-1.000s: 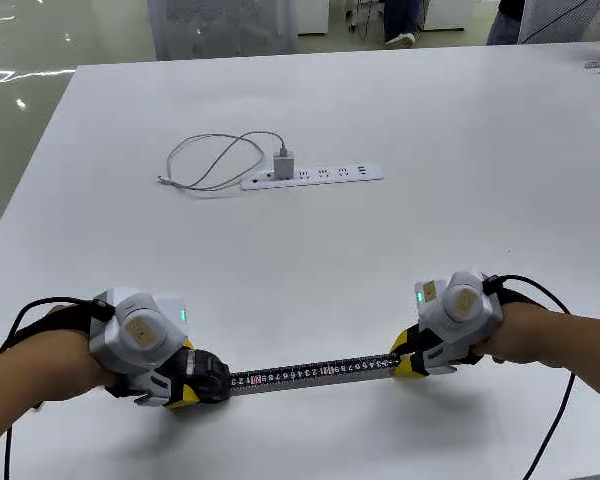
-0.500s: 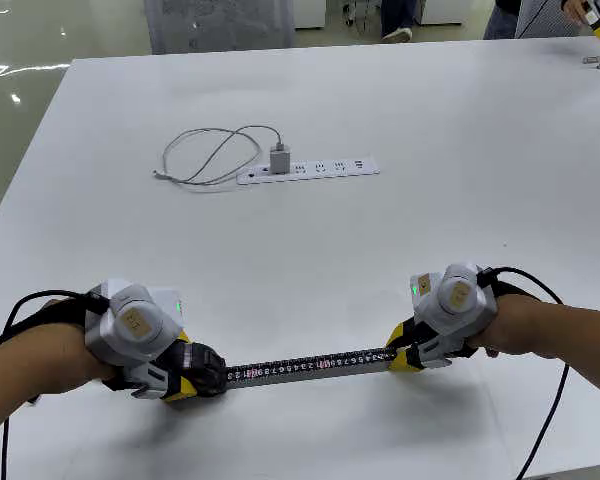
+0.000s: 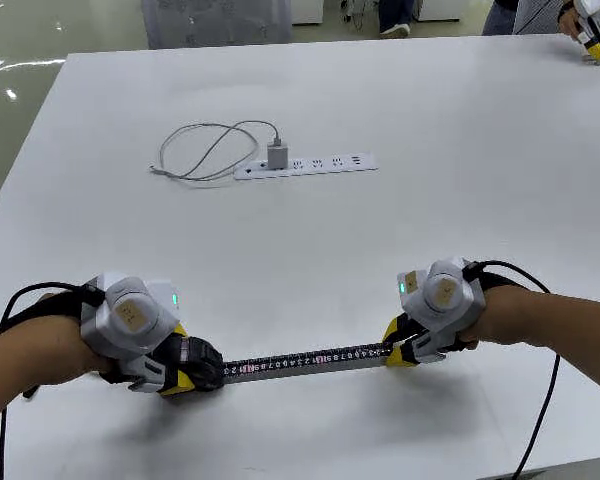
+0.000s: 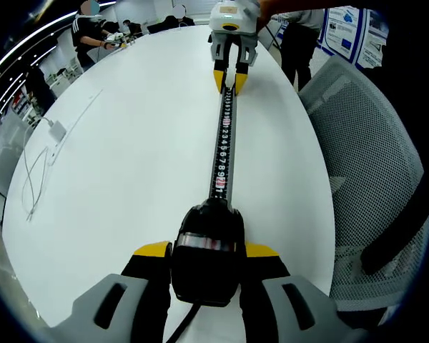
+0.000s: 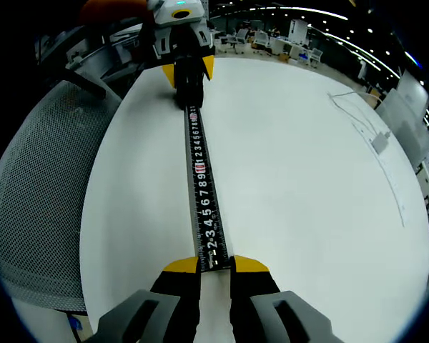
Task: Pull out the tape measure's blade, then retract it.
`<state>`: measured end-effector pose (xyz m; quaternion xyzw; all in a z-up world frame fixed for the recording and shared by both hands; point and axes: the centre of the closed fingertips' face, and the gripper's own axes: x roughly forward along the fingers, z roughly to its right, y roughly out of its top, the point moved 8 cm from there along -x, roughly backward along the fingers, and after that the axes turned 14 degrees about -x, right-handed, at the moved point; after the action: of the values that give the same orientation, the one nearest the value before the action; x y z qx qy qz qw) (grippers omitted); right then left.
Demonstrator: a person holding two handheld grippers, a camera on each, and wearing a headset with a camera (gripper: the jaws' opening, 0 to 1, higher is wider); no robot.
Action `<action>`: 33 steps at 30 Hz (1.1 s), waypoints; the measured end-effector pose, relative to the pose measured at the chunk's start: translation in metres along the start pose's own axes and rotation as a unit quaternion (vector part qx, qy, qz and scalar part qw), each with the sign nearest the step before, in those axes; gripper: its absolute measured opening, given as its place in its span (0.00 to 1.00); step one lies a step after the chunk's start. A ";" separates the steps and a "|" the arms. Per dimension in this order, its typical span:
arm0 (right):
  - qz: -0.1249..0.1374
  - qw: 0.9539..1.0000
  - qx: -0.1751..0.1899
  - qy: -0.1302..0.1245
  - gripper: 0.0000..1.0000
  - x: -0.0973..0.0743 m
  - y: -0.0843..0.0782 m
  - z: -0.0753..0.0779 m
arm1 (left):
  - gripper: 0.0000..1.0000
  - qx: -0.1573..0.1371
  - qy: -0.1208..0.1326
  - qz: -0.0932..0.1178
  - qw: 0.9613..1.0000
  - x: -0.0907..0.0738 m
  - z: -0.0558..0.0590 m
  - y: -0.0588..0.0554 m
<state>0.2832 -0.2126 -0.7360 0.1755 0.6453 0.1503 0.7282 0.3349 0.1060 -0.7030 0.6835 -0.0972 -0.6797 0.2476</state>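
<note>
Your left gripper [image 3: 187,362] has its jaws closed snugly around the black body of the tape measure [image 4: 209,250], which sits on the white table [image 3: 460,130] well on your side of the power strip [image 3: 320,164] and a little to its left. Your right gripper [image 3: 392,347] has its jaws drawn almost together on the tip of the blade [image 3: 305,360], also well on your side of the power strip and slightly to its right. In the right gripper view the yellow tips pinch the blade's end with only a thin gap between them. Between the two grippers the blade runs straight and low over the table, roughly parallel to the power strip, with its printed numbers facing up and a red mark partway along. So the first half of the job looks done, or close to it: a good stretch of blade is out of the tape measure and held at both ends. What's left, as I judge it, is the whole second half, since you have not yet let the blade run back in. For that you'll want to bring the right gripper towards the left one under control, or ease its hold, with the body clamped so it doesn't skid. The charger [image 3: 277,156] and its looped cable [image 3: 205,150] at the power strip's left end lie well clear of your work
</note>
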 end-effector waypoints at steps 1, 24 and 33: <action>-0.001 1.000 -0.001 0.001 0.11 0.000 0.000 0.000 | 0.32 0.001 0.000 0.000 1.000 0.000 0.000 0.000; -0.023 0.999 -0.036 -0.003 0.22 -0.007 0.008 0.003 | 0.36 -0.009 -0.007 0.002 1.000 -0.011 -0.001 -0.001; -0.025 0.999 -0.036 -0.007 0.29 -0.011 0.006 -0.001 | 0.48 -0.007 0.010 0.015 1.000 -0.017 -0.003 -0.001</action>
<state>0.2808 -0.2122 -0.7235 0.1341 0.6387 0.1541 0.7418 0.3368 0.1150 -0.6886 0.6872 -0.1005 -0.6695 0.2633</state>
